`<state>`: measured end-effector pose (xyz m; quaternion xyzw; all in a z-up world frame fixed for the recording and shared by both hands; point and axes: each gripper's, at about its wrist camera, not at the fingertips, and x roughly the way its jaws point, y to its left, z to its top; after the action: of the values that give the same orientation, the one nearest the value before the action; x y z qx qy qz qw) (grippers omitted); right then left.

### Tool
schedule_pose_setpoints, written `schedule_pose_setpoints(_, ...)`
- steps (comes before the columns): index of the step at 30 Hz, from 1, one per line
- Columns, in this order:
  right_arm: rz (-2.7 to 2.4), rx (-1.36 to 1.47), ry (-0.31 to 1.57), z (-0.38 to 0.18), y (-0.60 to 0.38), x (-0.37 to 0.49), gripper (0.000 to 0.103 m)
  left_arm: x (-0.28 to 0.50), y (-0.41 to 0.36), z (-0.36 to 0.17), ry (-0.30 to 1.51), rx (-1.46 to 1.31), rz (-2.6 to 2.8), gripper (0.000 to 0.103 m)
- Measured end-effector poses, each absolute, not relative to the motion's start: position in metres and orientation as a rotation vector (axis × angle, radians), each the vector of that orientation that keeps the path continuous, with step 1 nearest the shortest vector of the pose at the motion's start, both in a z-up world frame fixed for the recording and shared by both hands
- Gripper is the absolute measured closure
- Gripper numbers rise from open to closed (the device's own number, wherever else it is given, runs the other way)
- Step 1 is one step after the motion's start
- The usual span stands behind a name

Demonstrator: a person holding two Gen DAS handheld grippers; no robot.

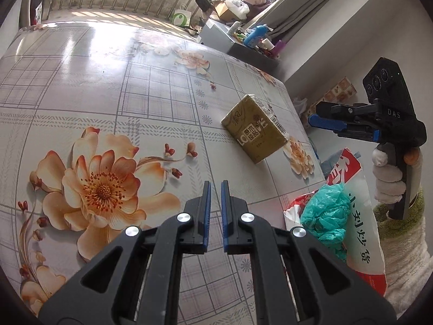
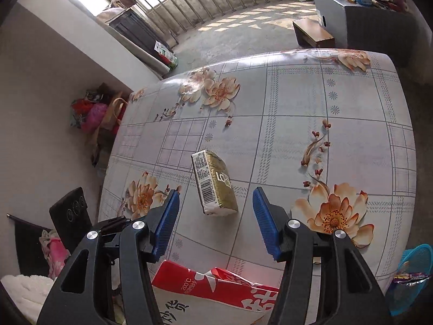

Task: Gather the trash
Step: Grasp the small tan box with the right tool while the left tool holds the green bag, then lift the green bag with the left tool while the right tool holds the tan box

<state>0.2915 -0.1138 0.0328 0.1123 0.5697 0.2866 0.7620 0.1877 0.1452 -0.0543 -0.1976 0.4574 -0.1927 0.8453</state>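
the left gripper [image 1: 215, 189] hangs over the flowered surface [image 1: 135, 86] with its jaws closed on nothing, the blue pads almost meeting. the right gripper [image 2: 216, 203] has its jaws apart and empty, pointing down at the surface from its near edge; in the left wrist view it sits off the right edge, held by a gloved hand [image 1: 389, 178]. a gold tissue pack [image 1: 254, 128] lies flat on the surface near the right edge, touching neither gripper; in the right wrist view it shows between the open jaws but farther along the surface. a red and white bag [image 1: 360, 216] stands open just off the surface's right edge, with crumpled teal plastic [image 1: 324, 211] in its mouth. a blue mesh basket [image 2: 414, 270] sits beside the surface.
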Motion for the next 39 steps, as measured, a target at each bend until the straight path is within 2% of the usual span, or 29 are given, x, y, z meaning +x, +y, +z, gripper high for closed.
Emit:
schedule_pose_setpoints(3, 0.656, 0.151, 1.337, 0.019, -0.086, 0.310, 0.048, 0.186, 0.162, -0.055, 0.968, -0.404, -0.357, 0.099)
schedule_pose_setpoints(8, 0.627, -0.058, 1.391, 0.002, -0.057, 0.311, 0.048, 0.170, 0.182, -0.060, 0.987, -0.411, -0.338, 0.099)
schedule_pose_setpoints(10, 0.614, -0.099, 1.394, -0.001, -0.052, 0.311, 0.054, 0.166, 0.182, -0.062, 0.994, -0.413, -0.340, 0.099)
schedule_pose_setpoints(13, 0.614, -0.088, 1.405, -0.004, -0.051, 0.314, 0.076, 0.158, 0.182, -0.063, 0.995, -0.418, -0.341, 0.099)
schedule_pose_setpoints(20, 0.561, -0.018, 1.305, 0.014, -0.066, 0.306, 0.079, 0.147, 0.176, -0.055, 0.981, -0.410, -0.359, 0.099)
schedule_pose_setpoints(25, 0.516, 0.189, 1.103, 0.068, -0.119, 0.283, 0.079, 0.139, 0.162, -0.043, 0.963, -0.389, -0.430, 0.099)
schedule_pose_setpoints(30, 0.426, 0.342, 0.913, 0.106, -0.188, 0.213, 0.079, 0.134, 0.127, -0.032, 0.955, -0.352, -0.561, 0.095)
schedule_pose_setpoints(34, 0.352, 0.477, 0.855, 0.097, -0.235, 0.146, 0.079, 0.129, 0.083, -0.022, 0.959, -0.309, -0.696, 0.095)
schedule_pose_setpoints(39, 0.213, 0.603, 0.846, 0.060, -0.275, 0.073, 0.079, 0.117, 0.034, -0.001, 0.924, -0.253, -0.831, 0.095)
